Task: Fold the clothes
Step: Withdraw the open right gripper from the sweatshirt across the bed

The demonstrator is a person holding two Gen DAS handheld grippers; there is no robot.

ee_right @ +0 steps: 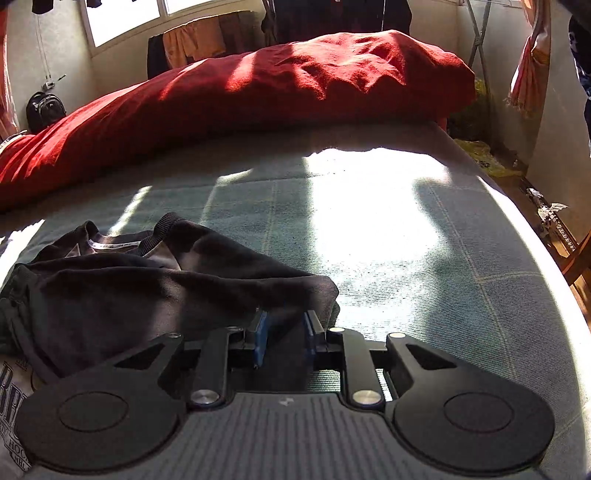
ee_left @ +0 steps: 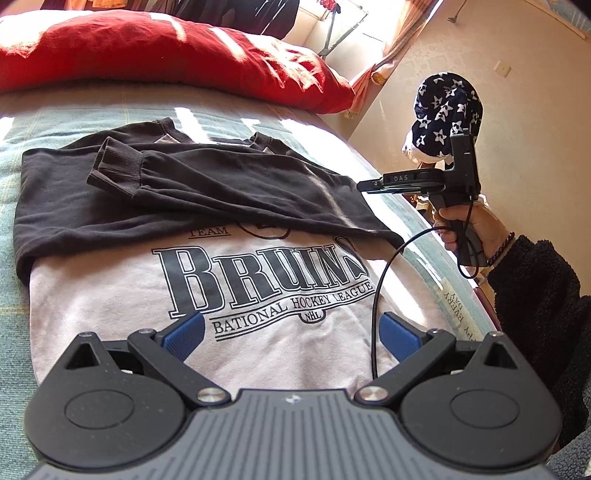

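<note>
A grey-and-black raglan sweatshirt (ee_left: 207,280) printed "BRUINS" and "NATIONAL HOCKEY LEAGUE" lies face up on a bed (ee_left: 14,332) covered in pale blue-green checked fabric. Its black sleeves are folded across the chest, one ribbed cuff (ee_left: 118,166) resting on top near the collar, and the black fabric covers the upper part of the print.

The left claw (ee_left: 291,334) hovers over the sweatshirt's lower grey panel, its blue-padded fingers (ee_left: 184,332) spread wide with nothing between them.

At the sweatshirt's right edge, the right claw (ee_right: 284,332) has its blue pads drawn in narrow on a fold of the black sleeve fabric (ee_right: 166,295), which bunches up ahead of the fingers. In the left wrist view the same tool (ee_left: 406,182) reaches in sideways to the garment's edge, gripped by the person's right hand (ee_left: 469,232), which wears a beaded bracelet and a dark fleecy sleeve; a thin black cable (ee_left: 376,314) loops from it across the shirt.

A rumpled red duvet (ee_right: 258,96) is heaped at the far end of the bed, and strong sunlight falls in patches on the bare cover. A backpack (ee_right: 46,110) sits by the wall under a window (ee_right: 125,18), and a drying rack (ee_right: 480,48) stands in the far corner.
</note>
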